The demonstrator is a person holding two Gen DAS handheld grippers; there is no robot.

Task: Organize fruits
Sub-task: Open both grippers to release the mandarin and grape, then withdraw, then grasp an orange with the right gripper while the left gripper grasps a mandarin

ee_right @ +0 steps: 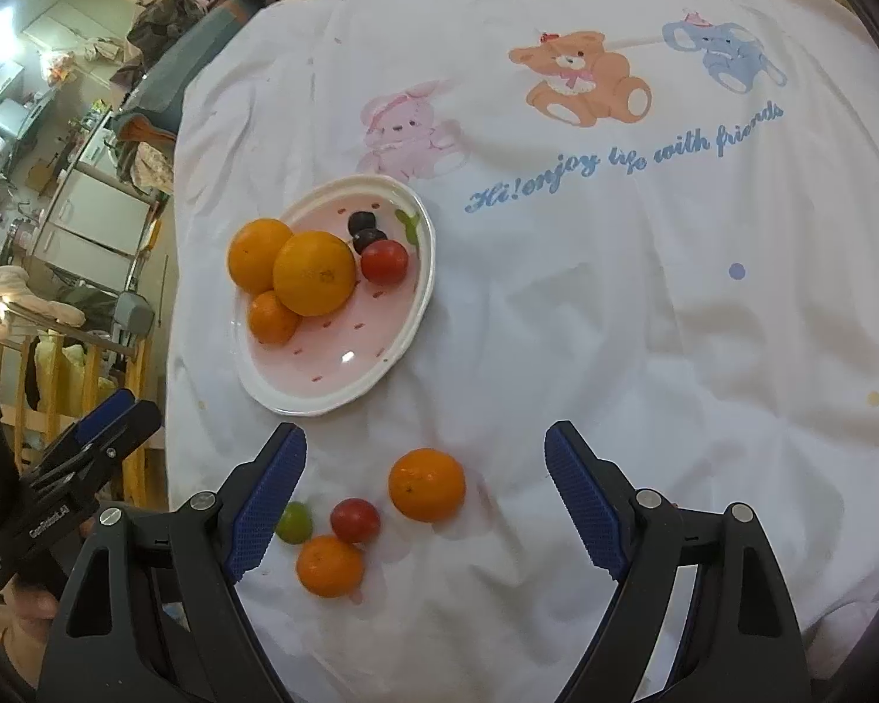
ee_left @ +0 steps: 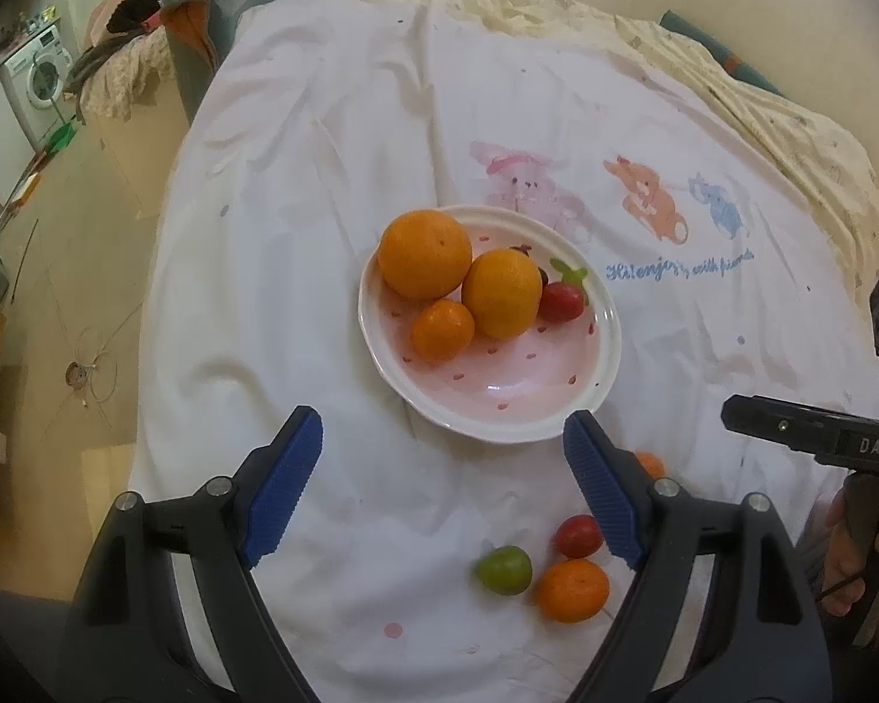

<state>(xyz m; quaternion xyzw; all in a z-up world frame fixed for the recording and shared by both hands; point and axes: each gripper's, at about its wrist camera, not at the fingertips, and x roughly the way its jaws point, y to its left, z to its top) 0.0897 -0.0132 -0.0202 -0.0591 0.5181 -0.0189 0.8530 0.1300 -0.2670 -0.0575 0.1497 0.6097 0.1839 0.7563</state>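
Observation:
A pink dotted plate (ee_left: 533,404) (ee_right: 346,386) on the white cloth holds two big oranges (ee_left: 423,253) (ee_right: 314,273), a small mandarin (ee_left: 442,330) (ee_right: 272,317), a red tomato (ee_left: 561,302) (ee_right: 384,261) and two dark grapes (ee_right: 363,229). Loose on the cloth near me lie a green fruit (ee_left: 504,569) (ee_right: 295,522), a red tomato (ee_left: 578,535) (ee_right: 354,520), a mandarin (ee_left: 572,590) (ee_right: 329,566) and a larger mandarin (ee_right: 426,485) (ee_left: 650,463). My left gripper (ee_left: 442,457) is open and empty just short of the plate. My right gripper (ee_right: 425,471) is open and empty above the larger mandarin.
The white cloth (ee_right: 644,304) with cartoon animals covers a round table. A yellow quilt (ee_left: 762,94) lies at the far edge. The floor (ee_left: 76,269), a washing machine (ee_left: 35,82) and cluttered furniture are to the left.

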